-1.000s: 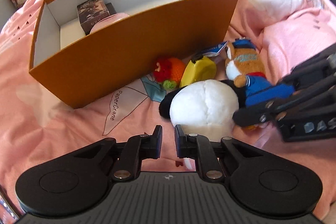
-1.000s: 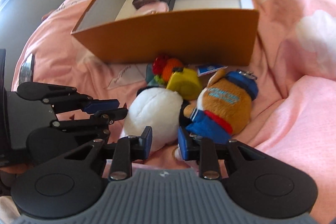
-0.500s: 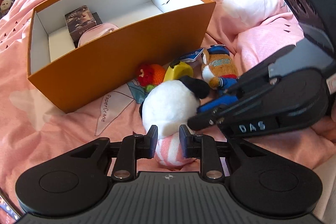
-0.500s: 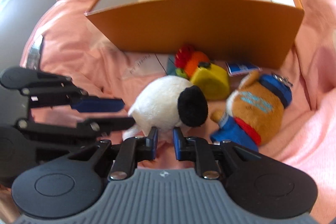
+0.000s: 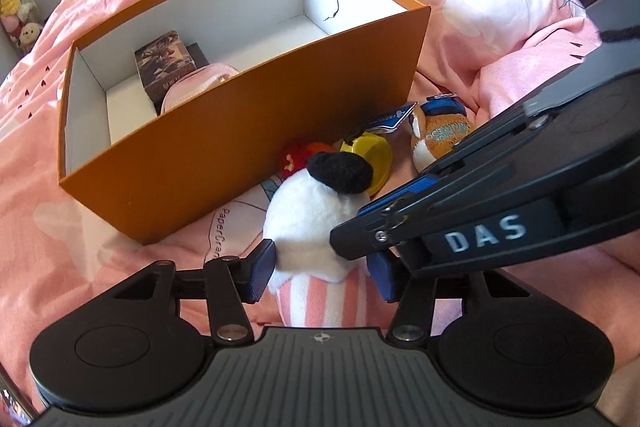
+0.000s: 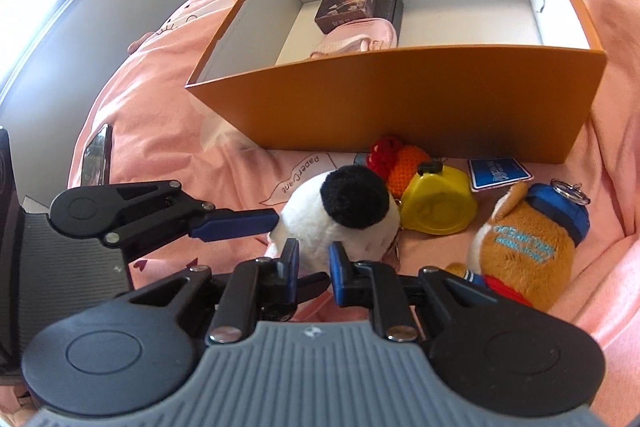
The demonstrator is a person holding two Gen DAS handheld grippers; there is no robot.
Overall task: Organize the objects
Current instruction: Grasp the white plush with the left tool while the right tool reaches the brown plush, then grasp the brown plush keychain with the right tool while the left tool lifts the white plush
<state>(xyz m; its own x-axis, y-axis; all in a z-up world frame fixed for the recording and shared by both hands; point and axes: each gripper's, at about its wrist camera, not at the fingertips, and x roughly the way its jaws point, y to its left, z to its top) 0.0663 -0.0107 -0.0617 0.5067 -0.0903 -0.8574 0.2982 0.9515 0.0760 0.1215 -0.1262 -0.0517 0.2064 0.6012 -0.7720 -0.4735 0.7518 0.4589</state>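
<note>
A white plush with a black ear (image 5: 316,215) (image 6: 340,219) and a pink-striped part stands lifted in front of the orange box (image 5: 240,131) (image 6: 400,99). My left gripper (image 5: 320,275) is open, its fingers on either side of the plush's lower part. My right gripper (image 6: 313,263) is shut on the plush's near side; in the left wrist view its body (image 5: 500,203) crosses from the right. A brown plush in blue (image 6: 528,247), a yellow toy (image 6: 436,207) and a red-orange knitted toy (image 6: 396,163) lie by the box.
The box holds a dark patterned carton (image 6: 348,1) and a pink pouch (image 6: 356,41). A blue tag (image 6: 500,173) lies by the box's front wall. Everything rests on a pink bedspread (image 5: 480,7). A phone (image 6: 96,157) lies at the left.
The left gripper has opened wider around the plush. The right gripper closed on the plush and raised it, so its black ear now points up.
</note>
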